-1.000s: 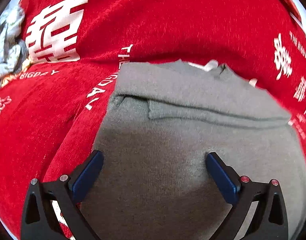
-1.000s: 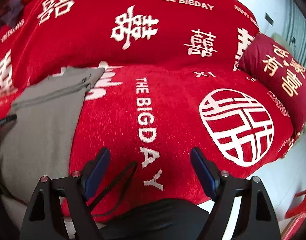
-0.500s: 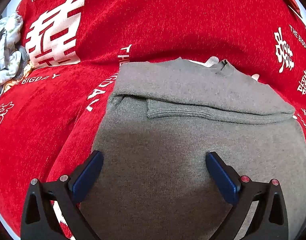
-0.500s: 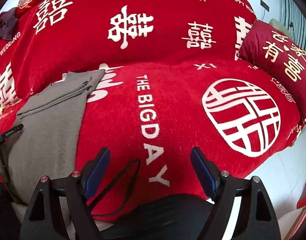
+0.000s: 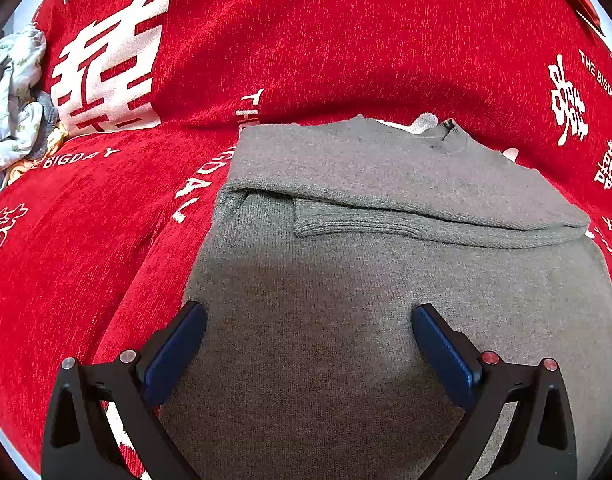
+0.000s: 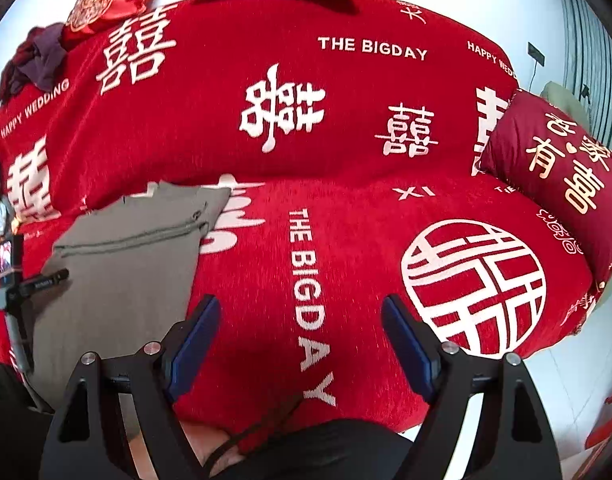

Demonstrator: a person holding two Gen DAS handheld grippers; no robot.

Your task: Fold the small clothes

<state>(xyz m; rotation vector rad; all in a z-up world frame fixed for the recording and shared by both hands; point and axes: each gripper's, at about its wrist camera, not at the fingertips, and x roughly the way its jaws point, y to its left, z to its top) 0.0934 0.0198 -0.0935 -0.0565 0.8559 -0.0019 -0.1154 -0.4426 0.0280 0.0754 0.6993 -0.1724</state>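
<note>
Left tongs [image 5: 308, 342] spread, hovering over grey sweater [image 5: 366, 280] on red sofa cover [image 5: 86, 240]; right tongs [image 6: 300, 334] spread, empty, sweater at 10 o'clock. Pinch near hem, fold evenly toward 12 o'clock.

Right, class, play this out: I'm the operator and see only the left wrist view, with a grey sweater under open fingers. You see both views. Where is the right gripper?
Observer: The right gripper is open and holds nothing. It hangs over the bare red cover, to the right of the grey sweater.
Operator: What lies at that end of the cover?
Observer: A dark red cushion with gold characters lies at the right end.
Operator: Any other clothes that I miss?
Observer: A heap of dark purple and maroon clothes sits at the cover's top left corner.
</note>
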